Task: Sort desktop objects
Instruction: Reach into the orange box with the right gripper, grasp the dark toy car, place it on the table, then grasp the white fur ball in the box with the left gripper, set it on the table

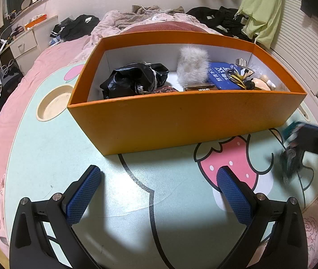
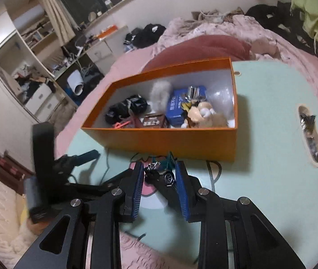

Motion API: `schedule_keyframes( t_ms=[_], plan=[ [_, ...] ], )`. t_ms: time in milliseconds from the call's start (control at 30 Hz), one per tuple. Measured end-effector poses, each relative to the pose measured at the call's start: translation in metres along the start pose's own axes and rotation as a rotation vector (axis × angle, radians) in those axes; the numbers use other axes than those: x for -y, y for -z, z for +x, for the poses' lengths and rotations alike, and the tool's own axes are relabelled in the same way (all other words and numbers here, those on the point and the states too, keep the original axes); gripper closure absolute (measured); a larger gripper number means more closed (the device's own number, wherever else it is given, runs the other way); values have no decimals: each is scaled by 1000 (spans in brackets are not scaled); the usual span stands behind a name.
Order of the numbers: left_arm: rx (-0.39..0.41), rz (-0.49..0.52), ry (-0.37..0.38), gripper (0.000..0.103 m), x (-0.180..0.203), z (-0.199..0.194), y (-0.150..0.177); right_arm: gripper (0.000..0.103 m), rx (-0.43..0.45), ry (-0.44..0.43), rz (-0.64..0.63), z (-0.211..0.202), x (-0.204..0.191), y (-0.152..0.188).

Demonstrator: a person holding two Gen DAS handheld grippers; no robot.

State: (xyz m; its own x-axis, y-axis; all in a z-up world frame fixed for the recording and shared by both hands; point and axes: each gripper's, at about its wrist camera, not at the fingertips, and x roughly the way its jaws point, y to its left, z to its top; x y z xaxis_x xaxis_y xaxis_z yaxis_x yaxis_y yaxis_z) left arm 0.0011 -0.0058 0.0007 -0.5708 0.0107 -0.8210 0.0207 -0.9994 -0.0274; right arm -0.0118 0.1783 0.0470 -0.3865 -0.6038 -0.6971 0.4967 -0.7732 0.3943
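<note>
Right wrist view shows the right gripper [image 2: 159, 174] with its jaws clenched on a small dark toy car [image 2: 161, 172], carried above the mint worktop [image 2: 259, 134] just in front of the orange box [image 2: 165, 141]. The near wall stands between car and contents, so the toy probably needs lifting over the rim. Inside already lie a black bag [image 2: 125, 108], a fluffy grey piece [image 2: 160, 95], a blue booklet [image 2: 177, 107] and a doll figure [image 2: 203, 114], which suggests the box is the sorting bin. The left gripper [image 1: 159, 192] hovers over the worktop, jaws released wide and empty, likely kept clear of the path.
</note>
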Motion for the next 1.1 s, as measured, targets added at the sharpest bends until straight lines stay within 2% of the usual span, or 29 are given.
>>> schedule_keyframes(
  t_ms=[67, 133, 167, 200, 267, 333, 433, 467, 500, 533, 600, 667, 900, 1000, 1100],
  plan=[
    [0, 0, 0, 0, 0, 0, 0, 74, 53, 24, 10, 3, 4, 3],
    [0, 0, 0, 0, 0, 0, 0, 62, 86, -9, 16, -5, 10, 8],
    [1, 0, 0, 0, 0, 0, 0, 47, 115, -7, 3, -14, 9, 12],
    [0, 0, 0, 0, 1, 0, 0, 39, 139, 7, -11, -22, 9, 15],
    [0, 0, -1, 0, 0, 0, 0, 34, 181, 81, -76, -37, 8, 25],
    [0, -1, -1, 0, 0, 0, 0, 33, 169, 133, -127, -40, 8, 35],
    [0, -1, -1, 0, 0, 0, 0, 31, 89, 218, -216, -24, 10, 56],
    [0, -1, -1, 0, 0, 0, 0, 27, 64, 261, -237, -15, 11, 62],
    [0, -1, -1, 0, 0, 0, 0, 21, 77, 328, -292, -6, 8, 69],
    [0, -1, -2, 0, 0, 0, 0, 16, 99, 343, -315, -4, 7, 73],
    [1, 0, -2, 0, -1, -1, 0, 10, 79, 300, -290, -1, 14, 71],
    [3, 0, -2, 0, 0, -1, 1, 6, 78, 309, -278, 1, 20, 70],
    [0, -19, 4, 0, -3, -5, 1, 1, 81, 311, -275, 2, 21, 74],
    [82, -43, 24, 4, -13, -28, 0, 1, 84, 311, -274, 2, 23, 75],
    [194, -39, 97, 11, -15, -65, -20, 1, 83, 311, -274, 1, 24, 76]
  ],
)
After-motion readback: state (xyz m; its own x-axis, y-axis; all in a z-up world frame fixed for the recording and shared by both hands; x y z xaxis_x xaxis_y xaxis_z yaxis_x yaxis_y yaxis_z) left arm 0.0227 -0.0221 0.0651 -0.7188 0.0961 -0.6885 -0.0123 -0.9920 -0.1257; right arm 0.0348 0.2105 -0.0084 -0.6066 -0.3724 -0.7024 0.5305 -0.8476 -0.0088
